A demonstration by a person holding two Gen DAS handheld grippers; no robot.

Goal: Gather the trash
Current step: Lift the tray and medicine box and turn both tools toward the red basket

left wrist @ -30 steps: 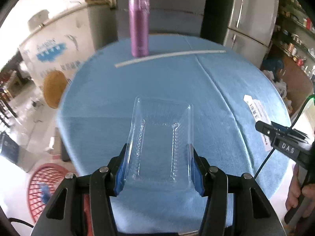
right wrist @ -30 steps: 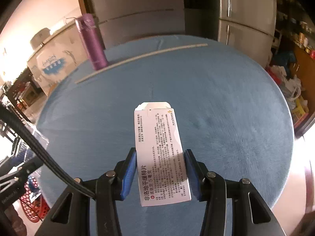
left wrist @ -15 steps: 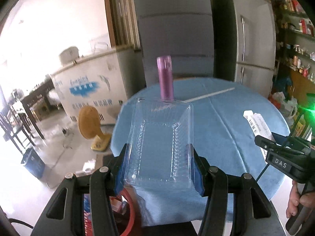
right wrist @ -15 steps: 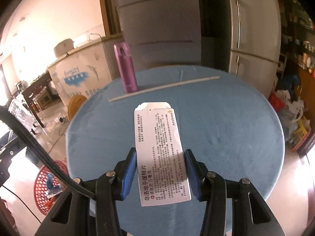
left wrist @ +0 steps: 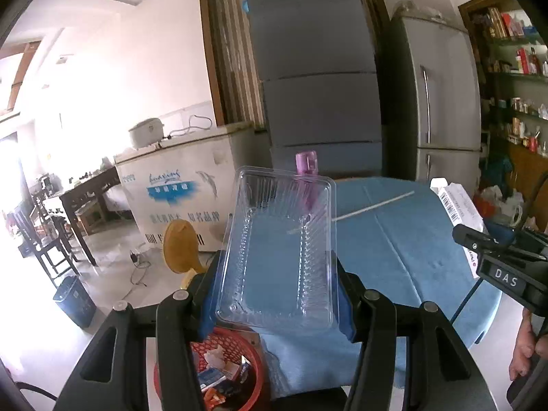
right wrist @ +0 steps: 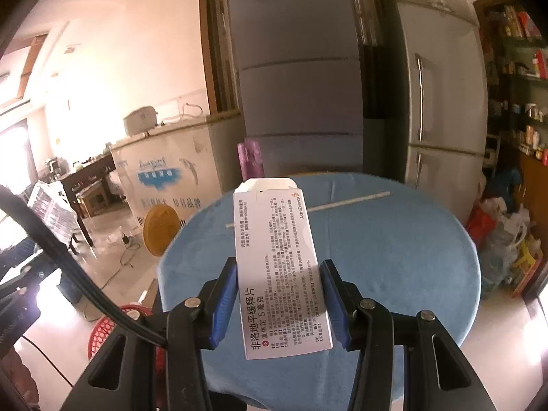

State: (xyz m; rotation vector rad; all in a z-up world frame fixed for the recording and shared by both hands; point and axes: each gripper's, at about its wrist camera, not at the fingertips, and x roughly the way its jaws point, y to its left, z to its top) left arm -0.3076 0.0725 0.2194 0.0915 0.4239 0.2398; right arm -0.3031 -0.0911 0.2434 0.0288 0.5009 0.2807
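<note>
My left gripper is shut on a clear plastic tray, held flat in the air above the near edge of the round blue table. Below it on the floor stands a red basket with scraps inside. My right gripper is shut on a white medicine box with printed text, held over the blue table. In the left wrist view the medicine box and the black right gripper body show at the right edge. The red basket sits low left in the right wrist view.
A purple bottle and a long white stick lie at the table's far side. Behind stand grey refrigerators, a white chest freezer, a yellow fan. A hand shows at the right; bags lie on the floor.
Both grippers rose and drew back from the table with the tray and the box held. The view tilted up to the room. The red basket came in under the left gripper.
</note>
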